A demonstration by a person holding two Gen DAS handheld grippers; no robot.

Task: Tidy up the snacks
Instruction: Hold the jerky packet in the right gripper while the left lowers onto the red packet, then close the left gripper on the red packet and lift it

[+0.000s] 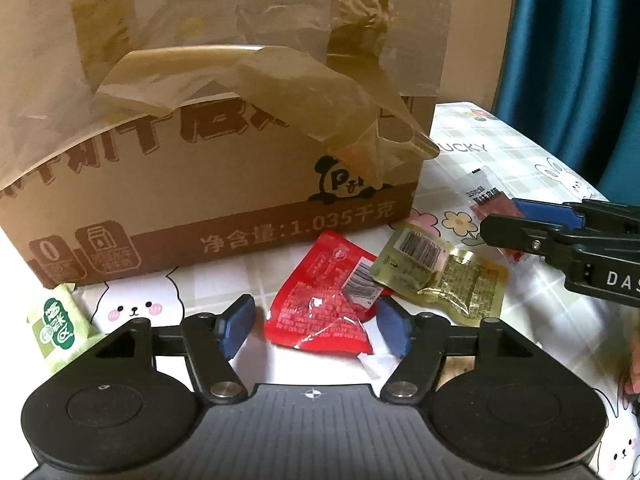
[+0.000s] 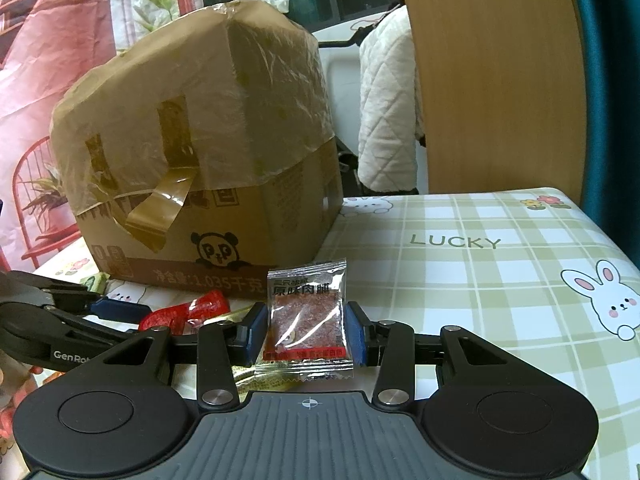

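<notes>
a: on the checked tablecloth, the right wrist view shows a clear meat snack packet upright between the right gripper pads, clamped from both sides, long axis up and down, print facing the camera.

b: from the left wrist view that packet is only partly seen, far right, behind the right gripper.

a: this view gives more — a red packet lying flat, tilted, between the left gripper pads; the jaws stand apart and whether the right pad touches it i cannot tell.

b: a yellowish packet lies just right of the red one, and a green packet sits near left.

a: the taped cardboard box blocks everything beyond — loose tape hangs down its front.
</notes>
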